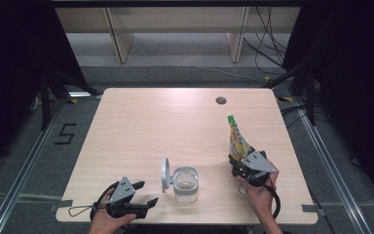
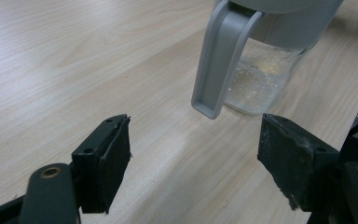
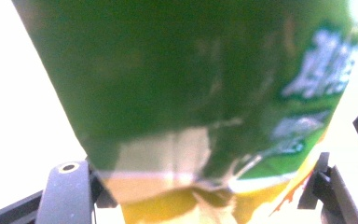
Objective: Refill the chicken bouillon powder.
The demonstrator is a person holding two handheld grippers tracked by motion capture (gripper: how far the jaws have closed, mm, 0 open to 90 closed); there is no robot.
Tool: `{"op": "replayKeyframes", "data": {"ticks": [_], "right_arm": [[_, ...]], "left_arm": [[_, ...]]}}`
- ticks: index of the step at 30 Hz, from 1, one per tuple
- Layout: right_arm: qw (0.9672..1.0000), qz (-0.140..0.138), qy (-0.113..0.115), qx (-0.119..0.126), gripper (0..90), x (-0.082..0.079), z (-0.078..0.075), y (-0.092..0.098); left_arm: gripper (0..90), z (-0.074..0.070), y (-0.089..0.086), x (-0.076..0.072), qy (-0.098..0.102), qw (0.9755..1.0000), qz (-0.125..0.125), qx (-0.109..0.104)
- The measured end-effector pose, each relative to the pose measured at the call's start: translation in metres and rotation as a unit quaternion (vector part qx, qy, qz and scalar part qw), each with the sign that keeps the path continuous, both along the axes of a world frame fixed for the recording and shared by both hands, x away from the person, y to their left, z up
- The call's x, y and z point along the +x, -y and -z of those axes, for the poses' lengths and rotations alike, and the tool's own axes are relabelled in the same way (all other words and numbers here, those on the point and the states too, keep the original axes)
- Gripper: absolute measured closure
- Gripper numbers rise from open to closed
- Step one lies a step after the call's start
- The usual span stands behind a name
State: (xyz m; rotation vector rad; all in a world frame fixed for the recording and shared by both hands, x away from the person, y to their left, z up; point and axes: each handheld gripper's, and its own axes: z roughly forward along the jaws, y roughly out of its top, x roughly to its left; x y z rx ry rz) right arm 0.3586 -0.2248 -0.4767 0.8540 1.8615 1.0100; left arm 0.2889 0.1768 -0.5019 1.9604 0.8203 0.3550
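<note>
snack bag (image 1: pixel 237 139) sits between the jaws of the right gripper (image 1: pixel 241 163), near the right edge of the table (image 1: pixel 141 122). the jaws pinch the bag's lower end, and its thin green tip points up and away from the person. the part of the bag inside the jaws is hidden by the grey plate on top of the gripper. in the right gripper view the bag (image 3: pixel 200 93) is so close that it is blurry. it looks dark green on top and yellow at the bottom, and the pale letters on it are too fuzzy to read. the jaw pads are covered by the bag there.

the left gripper (image 1: pixel 139 195) rests low at the front edge of the table, held by the left hand (image 1: pixel 104 222), which is cut off at the bottom. its jaws are spread wide with nothing between them. in the left gripper view the pads (image 2: pixel 114 158) are well apart, over bare wood.

a clear jar (image 1: pixel 185 184) stands between the two grippers, with its grey lid (image 1: pixel 165 173) flipped open to the left side. up close, the jar (image 2: pixel 261 79) has some pale crumbs inside, and its top is cut off.
</note>
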Motion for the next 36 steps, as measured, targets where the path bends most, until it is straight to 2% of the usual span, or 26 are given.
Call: {"op": "replayKeyframes", "data": {"ticks": [4, 9, 11, 12, 13, 15, 17, 18, 19, 20, 21, 22, 23, 24, 25, 26, 27, 28, 29, 30, 31, 32, 33, 34, 35, 36], "right_arm": [[0.9971, -0.026, 0.021, -0.068, 31.9, -0.016, -0.015, -0.005], [0.9923, -0.049, 0.034, -0.108, 31.9, -0.036, -0.025, -0.008], [0.9865, -0.051, 0.049, -0.148, 32.0, -0.042, -0.028, -0.009], [0.9831, -0.047, 0.054, -0.169, 32.0, -0.046, -0.028, -0.01], [0.977, -0.049, 0.06, -0.199, 32.0, -0.049, -0.028, -0.011], [0.967, -0.047, 0.08, -0.237, 32.0, -0.055, -0.029, -0.014], [0.9601, -0.062, 0.081, -0.261, 32.1, -0.06, -0.028, -0.016], [0.9552, -0.063, 0.083, -0.277, 32.1, -0.063, -0.028, -0.018], [0.9504, -0.065, 0.088, -0.291, 32.1, -0.067, -0.027, -0.02], [0.9382, -0.066, 0.101, -0.324, 32.1, -0.07, -0.028, -0.021], [0.9357, -0.058, 0.105, -0.332, 32.2, -0.075, -0.026, -0.022], [0.9294, -0.057, 0.109, -0.348, 32.2, -0.078, -0.024, -0.023], [0.9091, -0.078, 0.13, -0.388, 32.3, -0.078, -0.028, -0.023], [0.9211, -0.065, 0.111, -0.367, 33.3, -0.083, -0.022, -0.024], [0.9165, -0.065, 0.112, -0.378, 34.7, -0.085, -0.021, -0.025], [0.9092, -0.072, 0.117, -0.393, 34.8, -0.087, -0.02, -0.027], [0.9084, -0.071, 0.119, -0.395, 34.9, -0.088, -0.019, -0.028], [0.9064, -0.076, 0.121, -0.398, 34.9, -0.088, -0.018, -0.028], [0.9047, -0.079, 0.121, -0.401, 35.0, -0.089, -0.018, -0.029], [0.9037, -0.076, 0.122, -0.403, 35.0, -0.09, -0.018, -0.03], [0.8976, -0.089, 0.135, -0.41, 35.0, -0.088, -0.018, -0.03], [0.8946, -0.086, 0.135, -0.417, 35.0, -0.089, -0.017, -0.031], [0.8814, -0.087, 0.145, -0.441, 35.0, -0.089, -0.019, -0.032], [0.8763, -0.083, 0.148, -0.451, 35.0, -0.09, -0.018, -0.032], [0.8738, -0.077, 0.147, -0.457, 35.1, -0.092, -0.016, -0.033], [0.8611, -0.088, 0.157, -0.476, 35.1, -0.091, -0.017, -0.034]], "left_arm": [[24.9, 0.0, -0.001, 0.001, 0.002, 0.9999, 0.002, 0.013], [24.9, 0.0, -0.001, 0.001, 0.002, 0.9999, 0.001, 0.01], [24.9, 0.001, 0.0, 0.0, -0.006, 1.0, -0.006, 0.002], [24.9, 0.0, 0.0, 0.001, 0.0, 1.0, 0.0, 0.008], [25.0, 0.0, -0.001, 0.001, 0.003, 0.9999, 0.003, 0.013], [25.0, 0.0, 0.0, 0.001, 0.002, 0.9999, 0.003, 0.015], [25.2, 0.0, 0.0, 0.001, 0.001, 0.9998, 0.002, 0.017], [25.3, 0.003, 0.003, 0.0, -0.002, 0.9999, -0.016, -0.001], [25.3, 0.001, -0.001, 0.001, -0.004, 0.9999, -0.002, 0.016], [25.2, 0.001, -0.001, 0.001, -0.004, 0.9998, -0.008, 0.015], [25.3, 0.001, -0.001, 0.001, 0.0, 0.9999, -0.008, 0.014], [25.3, 0.0, -0.002, 0.002, 0.003, 0.9998, -0.003, 0.02], [25.3, 0.0, -0.002, 0.001, 0.0, 0.9998, -0.009, 0.016], [25.3, -0.001, -0.002, 0.001, 0.001, 0.9999, -0.007, 0.01], [25.3, -0.001, -0.003, 0.001, 0.008, 0.9998, -0.003, 0.017], [25.4, -0.001, -0.002, 0.001, 0.005, 0.9999, -0.001, 0.013], [25.4, -0.001, -0.002, 0.001, 0.008, 0.9998, -0.001, 0.017], [25.4, 0.0, -0.001, 0.0, -0.001, 1.0, -0.005, 0.005], [25.4, 0.0, -0.001, 0.0, -0.002, 1.0, -0.006, 0.004], [25.4, -0.001, -0.001, 0.0, 0.002, 0.9999, -0.007, 0.009], [25.4, -0.001, -0.001, 0.001, 0.006, 0.9999, -0.002, 0.01], [25.4, -0.001, -0.002, 0.001, 0.006, 0.9999, -0.001, 0.013], [25.4, -0.001, -0.002, 0.001, 0.007, 0.9999, -0.004, 0.015], [25.4, 0.0, -0.001, 0.001, -0.003, 1.0, -0.006, 0.007], [25.4, 0.0, -0.003, 0.002, 0.004, 0.9997, -0.001, 0.023], [25.4, 0.0, -0.002, 0.003, 0.005, 0.9997, -0.003, 0.022]]}}
